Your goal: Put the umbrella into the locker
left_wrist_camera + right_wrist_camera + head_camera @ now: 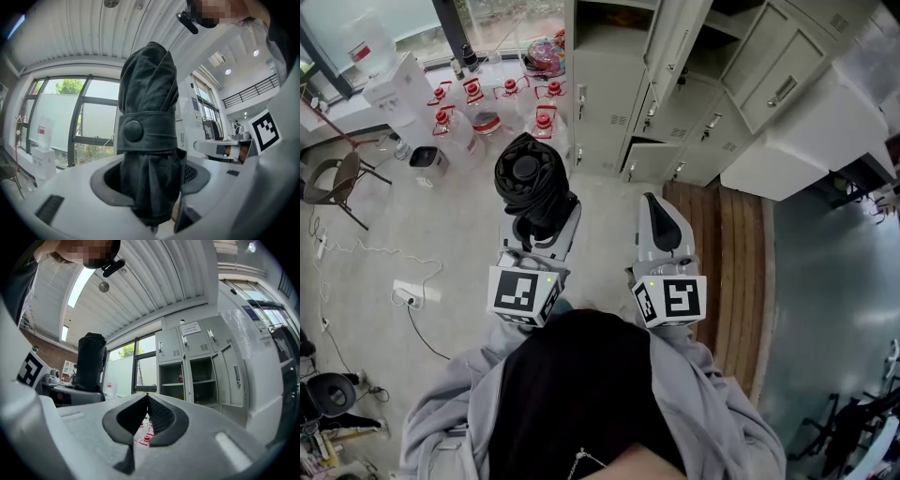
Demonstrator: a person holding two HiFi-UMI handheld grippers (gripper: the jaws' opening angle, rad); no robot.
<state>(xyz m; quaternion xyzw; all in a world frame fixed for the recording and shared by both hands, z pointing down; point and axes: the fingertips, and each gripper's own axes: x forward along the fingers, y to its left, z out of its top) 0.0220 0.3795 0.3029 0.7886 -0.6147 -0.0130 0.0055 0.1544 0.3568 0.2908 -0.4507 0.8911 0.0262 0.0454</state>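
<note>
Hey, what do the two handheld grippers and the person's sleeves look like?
Both the left gripper and right gripper are smooth white plastic shells with dark grey ribbed jaw pads. Each carries a white cube printed with black square markers. The sleeves are light grey fabric.

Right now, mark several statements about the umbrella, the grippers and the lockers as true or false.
The left gripper grips the folded black umbrella. True.
The right gripper has its jaws wide apart. False: they are together, with nothing between them.
Some lockers have open doors. True.
The umbrella lies inside a locker. False: it is in the left gripper, outside the lockers.
The umbrella's strap hangs undone. False: it is buttoned round the umbrella.
</note>
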